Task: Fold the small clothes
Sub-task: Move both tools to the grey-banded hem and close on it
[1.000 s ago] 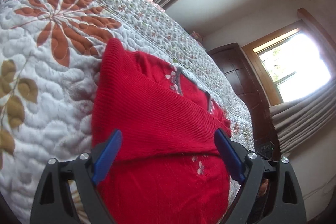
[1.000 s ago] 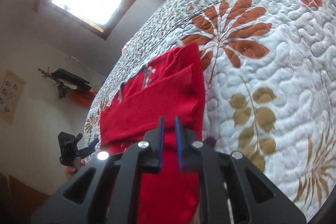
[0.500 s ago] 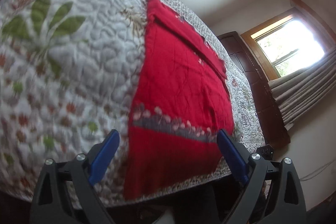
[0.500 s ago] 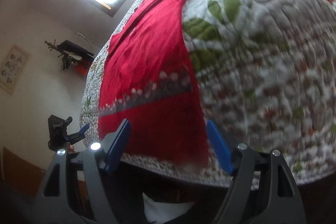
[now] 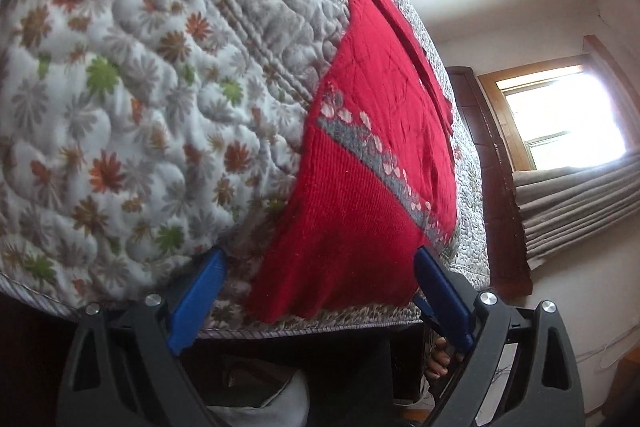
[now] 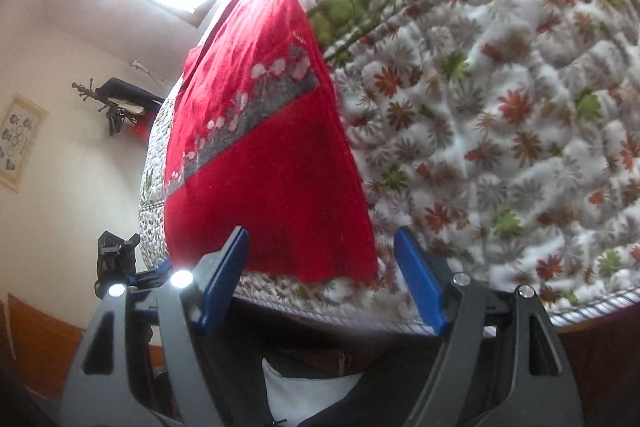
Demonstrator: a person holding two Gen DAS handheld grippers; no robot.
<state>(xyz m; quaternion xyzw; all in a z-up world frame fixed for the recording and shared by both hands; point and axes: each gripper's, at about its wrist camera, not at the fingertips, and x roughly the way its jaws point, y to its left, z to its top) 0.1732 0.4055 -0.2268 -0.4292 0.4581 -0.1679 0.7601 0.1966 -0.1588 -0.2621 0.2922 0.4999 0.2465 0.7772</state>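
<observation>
A small red knit sweater (image 5: 372, 163) with a grey band of pale flowers lies flat on the quilted bed, its hem at the bed's near edge. In the right wrist view the same sweater (image 6: 264, 155) stretches away toward the window. My left gripper (image 5: 320, 287) stands open in front of the hem, its blue pads wide apart with the hem's left part between them, gripping nothing. My right gripper (image 6: 320, 271) is open too, its pads on either side of the hem's right corner. The left gripper (image 6: 120, 263) also shows at the left of the right wrist view.
The white quilt (image 5: 140, 87) with floral print covers the bed; its edge (image 6: 400, 319) runs just under the grippers. A dark wooden door (image 5: 492, 167) and a curtained window (image 5: 560, 115) stand behind. A coat rack (image 6: 116, 103) hangs on the wall. A person's foot (image 5: 438, 363) shows below.
Both grippers have drawn back from the folded-over top to the bed's near edge. The right gripper has opened and let go of the sweater. The sweater now lies spread out.
</observation>
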